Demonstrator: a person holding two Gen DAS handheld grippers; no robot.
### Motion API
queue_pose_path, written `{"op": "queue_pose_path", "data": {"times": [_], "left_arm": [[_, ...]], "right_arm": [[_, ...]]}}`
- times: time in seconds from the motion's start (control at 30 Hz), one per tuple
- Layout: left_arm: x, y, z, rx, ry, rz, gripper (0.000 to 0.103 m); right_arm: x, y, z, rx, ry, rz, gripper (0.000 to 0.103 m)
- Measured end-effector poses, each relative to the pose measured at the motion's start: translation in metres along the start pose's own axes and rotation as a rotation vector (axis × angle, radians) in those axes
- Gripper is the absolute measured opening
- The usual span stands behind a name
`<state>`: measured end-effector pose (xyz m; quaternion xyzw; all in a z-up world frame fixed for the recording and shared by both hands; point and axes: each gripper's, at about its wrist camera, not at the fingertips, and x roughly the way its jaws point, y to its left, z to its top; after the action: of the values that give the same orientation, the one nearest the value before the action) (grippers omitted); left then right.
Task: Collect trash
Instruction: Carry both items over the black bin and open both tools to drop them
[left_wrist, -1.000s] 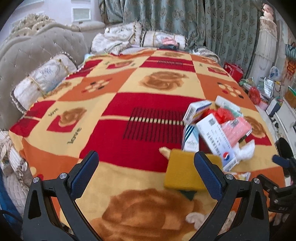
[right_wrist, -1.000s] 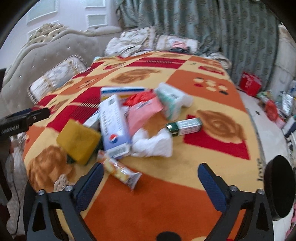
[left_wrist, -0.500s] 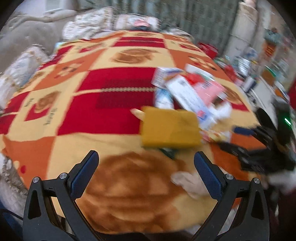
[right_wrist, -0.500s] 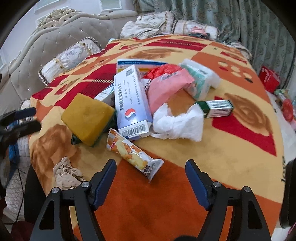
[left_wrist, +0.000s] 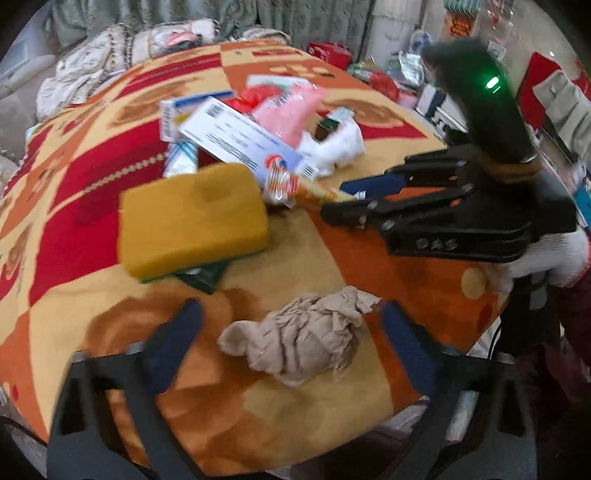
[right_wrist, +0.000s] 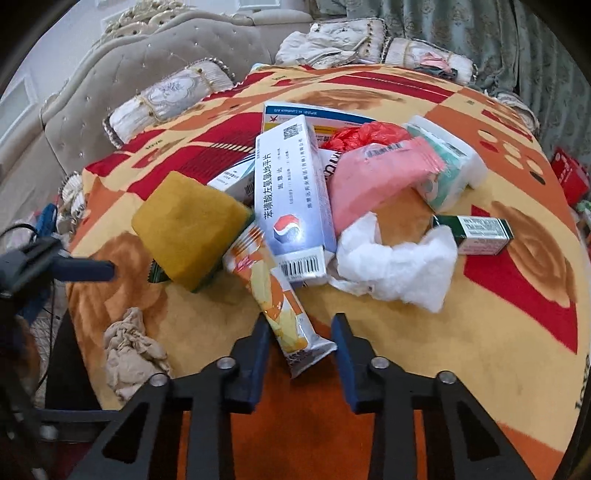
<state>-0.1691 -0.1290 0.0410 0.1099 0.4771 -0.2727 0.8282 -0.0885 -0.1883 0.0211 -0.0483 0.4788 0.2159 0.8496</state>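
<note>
A pile of trash lies on the patterned blanket (right_wrist: 517, 332): a yellow sponge (right_wrist: 188, 229), a white-blue medicine box (right_wrist: 291, 206), a pink packet (right_wrist: 373, 177), white crumpled tissue (right_wrist: 399, 262), a green box (right_wrist: 480, 230) and an orange snack wrapper (right_wrist: 280, 299). My right gripper (right_wrist: 300, 334) is partly closed, one finger on each side of the wrapper's near end, not visibly pinching it. My left gripper (left_wrist: 291, 325) is open, its fingers either side of a crumpled beige paper (left_wrist: 303, 339). The beige paper also shows in the right wrist view (right_wrist: 129, 347).
The trash lies on a bed with a tufted headboard (right_wrist: 110, 74) and pillows (right_wrist: 166, 96) on the left. Curtains (right_wrist: 480, 33) hang behind. The bed's edge is close to both grippers. Floor clutter (left_wrist: 406, 66) lies beyond the bed.
My left gripper swung right and down to the beige paper. My right gripper moved forward and narrowed around the snack wrapper's end.
</note>
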Motion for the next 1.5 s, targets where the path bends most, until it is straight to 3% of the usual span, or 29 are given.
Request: {"op": "queue_pose_path", "data": {"times": [0.03,0.1,0.2,0.5,0.87,1.1,1.27,1.5], "left_arm": [[0.006,0.0,0.0,0.001,0.021,0.001,0.059],[0.014,0.001,0.001,-0.017,0.05,-0.027,0.038],[0.011,0.002,0.006,-0.04,0.044,-0.043,0.033],[0.007,-0.032,0.042,-0.046,-0.007,-0.094,0.031],[0.017,-0.118,0.121,0.042,-0.054,-0.215,0.031],[0.045,-0.181,0.176,0.057,-0.037,-0.325,0.031],[0.073,-0.219,0.213,0.035,-0.006,-0.39,0.032],[0.109,-0.254,0.238,-0.031,0.021,-0.469,0.036]], "right_arm": [[-0.002,-0.001,-0.002,0.005,-0.003,0.004,0.025],[-0.008,-0.005,-0.007,0.024,-0.011,0.007,0.021],[-0.024,-0.011,-0.015,0.051,-0.035,-0.001,0.02],[-0.074,-0.063,-0.046,0.186,-0.095,-0.084,0.019],[-0.139,-0.152,-0.093,0.379,-0.158,-0.257,0.019],[-0.164,-0.218,-0.132,0.546,-0.155,-0.371,0.019],[-0.177,-0.255,-0.155,0.641,-0.172,-0.401,0.019],[-0.19,-0.284,-0.174,0.728,-0.19,-0.438,0.019]]}}
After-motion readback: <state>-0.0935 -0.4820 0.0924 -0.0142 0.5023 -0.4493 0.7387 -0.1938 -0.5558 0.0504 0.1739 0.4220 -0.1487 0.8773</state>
